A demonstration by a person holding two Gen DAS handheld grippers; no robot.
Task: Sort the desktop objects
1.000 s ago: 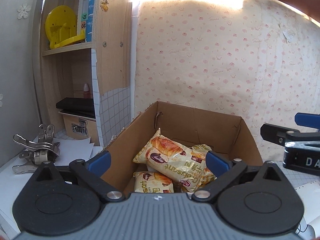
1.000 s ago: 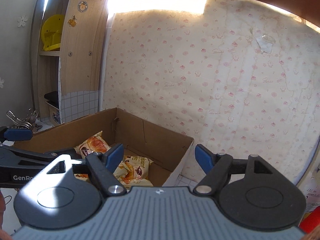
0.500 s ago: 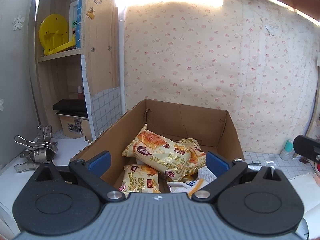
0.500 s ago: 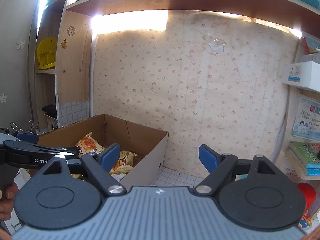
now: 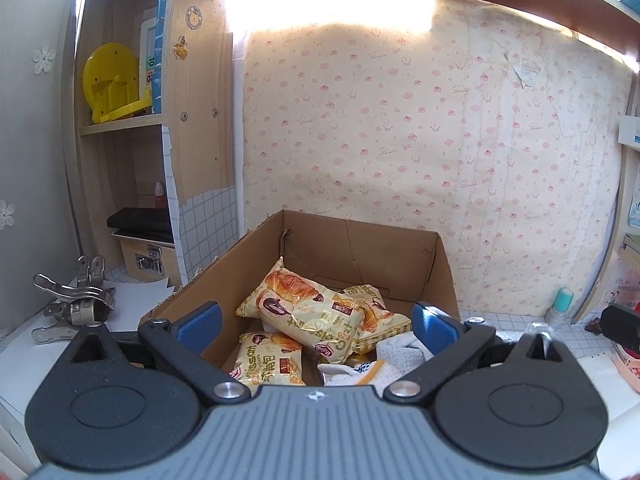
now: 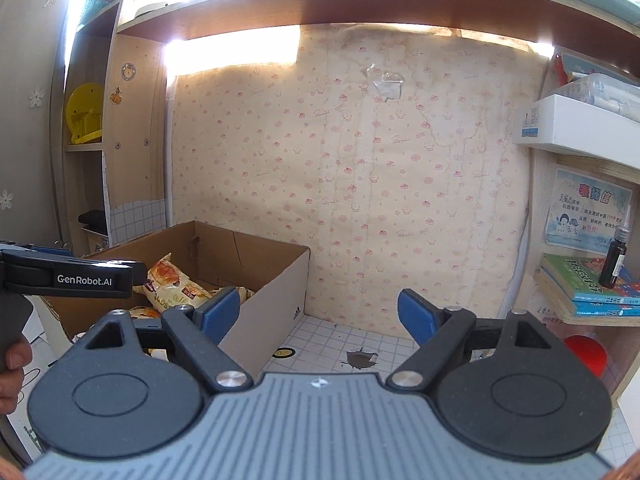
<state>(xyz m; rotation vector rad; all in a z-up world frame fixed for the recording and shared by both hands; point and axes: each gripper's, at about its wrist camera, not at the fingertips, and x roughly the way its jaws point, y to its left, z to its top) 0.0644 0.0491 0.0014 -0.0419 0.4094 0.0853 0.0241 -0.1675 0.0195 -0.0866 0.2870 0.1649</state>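
Fingers on both grippers stand spread apart with nothing between them. Seen from its own camera, the left gripper (image 5: 314,322) hangs over the near edge of an open cardboard box (image 5: 442,276) on the desk (image 6: 352,336), pointing slightly down into it. Inside lie several yellow croissant snack packets (image 5: 308,312), piled loosely against one another, and beside them a crumpled white cloth (image 5: 396,354) in the near right corner. These look like sorted items gathered in the box to keep the desk tidy.

From the right wrist camera, the right gripper (image 6: 320,314) sits to the right of the box, aimed at bare tiled desk and the patterned wall, probably free to fetch the next item. A hand (image 6: 12,372) at the left edge grips the left gripper's handle.

Unsorted things sit around: metal clips (image 5: 74,304) left of the box, a small teal-capped bottle (image 5: 560,306) to its right, and a red round object (image 6: 586,354) under the right-hand shelf.
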